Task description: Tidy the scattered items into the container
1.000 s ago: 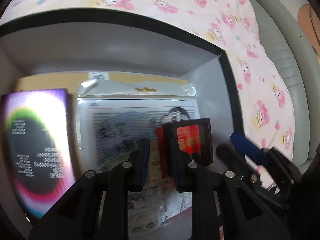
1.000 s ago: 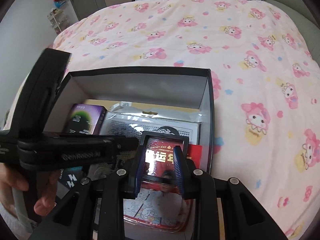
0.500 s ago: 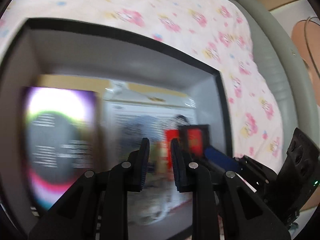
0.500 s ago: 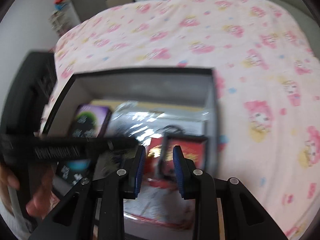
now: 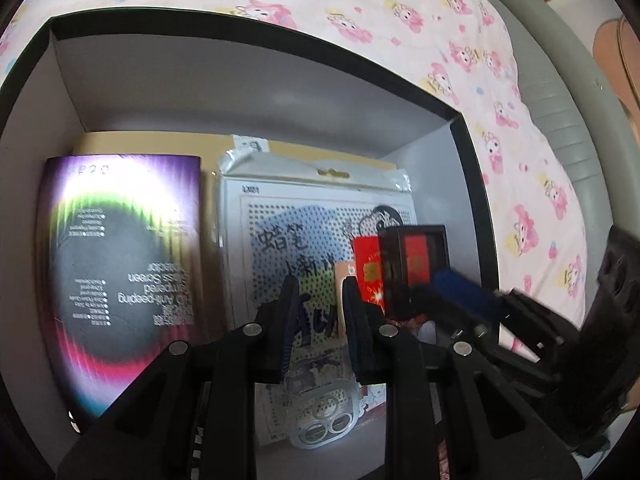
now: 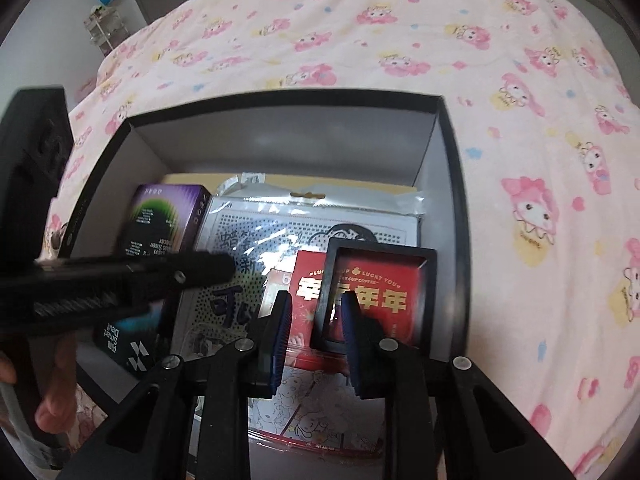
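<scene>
We hold both grippers over the open box (image 6: 452,168), which sits on the pink quilt (image 6: 400,40). Our right gripper (image 6: 316,320) hangs over the box's near right corner with its jaws narrow and closing; the lower left corner of the black frame (image 6: 380,292) stands between the blue pads (image 6: 282,324), and we cannot tell whether either pad presses on it. The frame leans tilted inside the box against its right wall, and just behind it, toward the box's middle, stands the red packet (image 6: 308,280) with gold lettering. Our left gripper (image 5: 318,308) hovers above the box's middle, jaws narrow with nothing between the fingers (image 5: 288,312); seen through the gap is the dotted card in its clear bag (image 5: 312,216), which lies flat on the box floor. In the right wrist view the left gripper crosses the box's left side as a dark blurred bar (image 6: 120,280), with our hand (image 6: 56,392) on its grip outside the box's near left corner. Along the box's left wall rests the purple packet (image 5: 124,264), and near it, toward the near left corner, a dark small box (image 6: 124,344) with white print. Under the red packet, at the box's near edge, lies a cartoon sheet (image 6: 320,412) in a clear sleeve.
</scene>
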A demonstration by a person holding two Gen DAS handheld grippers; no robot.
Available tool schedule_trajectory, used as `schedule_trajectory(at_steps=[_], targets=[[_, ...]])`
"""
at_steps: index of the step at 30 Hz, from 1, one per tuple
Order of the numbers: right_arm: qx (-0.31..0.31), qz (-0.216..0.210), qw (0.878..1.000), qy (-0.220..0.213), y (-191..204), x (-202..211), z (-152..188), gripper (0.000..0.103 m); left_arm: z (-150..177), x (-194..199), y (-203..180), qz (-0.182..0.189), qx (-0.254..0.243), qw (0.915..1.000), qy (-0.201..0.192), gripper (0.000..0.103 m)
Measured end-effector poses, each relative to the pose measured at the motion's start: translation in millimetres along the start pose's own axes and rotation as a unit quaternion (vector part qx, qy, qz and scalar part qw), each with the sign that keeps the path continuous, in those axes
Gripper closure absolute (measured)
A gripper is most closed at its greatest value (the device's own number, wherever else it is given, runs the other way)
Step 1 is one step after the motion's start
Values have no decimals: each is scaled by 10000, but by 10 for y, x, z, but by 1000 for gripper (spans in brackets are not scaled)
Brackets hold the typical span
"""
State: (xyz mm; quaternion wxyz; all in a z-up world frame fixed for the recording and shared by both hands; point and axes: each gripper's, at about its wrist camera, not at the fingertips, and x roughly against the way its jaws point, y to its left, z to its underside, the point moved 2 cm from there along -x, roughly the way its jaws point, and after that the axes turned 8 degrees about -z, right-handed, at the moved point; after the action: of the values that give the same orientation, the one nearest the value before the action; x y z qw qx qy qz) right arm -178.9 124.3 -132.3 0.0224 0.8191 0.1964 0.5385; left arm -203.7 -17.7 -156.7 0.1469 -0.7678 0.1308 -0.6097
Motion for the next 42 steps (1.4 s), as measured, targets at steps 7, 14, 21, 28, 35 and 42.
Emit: schedule_trajectory(at_steps=[7, 14, 21, 28, 35, 42], targets=[[-288, 148, 9989, -350, -70, 144, -55, 80, 125, 189, -291, -329, -567, 9960, -600, 74], [-249, 269, 9963, -772, 110, 486, 69, 80, 330, 586, -456, -765, -952, 9848, -1236, 74], [11, 42, 9928, -1196, 448, 904, 250, 80, 655, 1163, -487, -905, -1170, 9737, -1735, 74], [276, 27, 9895, -1420, 750, 1295, 495, 80, 1063, 1569, -558, -1124, -1053, 9686, -1954, 74], [369, -6, 9895, -1398, 928, 1464, 745, 80, 1346, 1731, -532, -1254, -1013, 9678, -1931, 74], [672, -58, 9867, -1477, 1273, 1615, 845, 80, 1528, 1984, -401, -1498, -985, 9620, -2059, 74]])
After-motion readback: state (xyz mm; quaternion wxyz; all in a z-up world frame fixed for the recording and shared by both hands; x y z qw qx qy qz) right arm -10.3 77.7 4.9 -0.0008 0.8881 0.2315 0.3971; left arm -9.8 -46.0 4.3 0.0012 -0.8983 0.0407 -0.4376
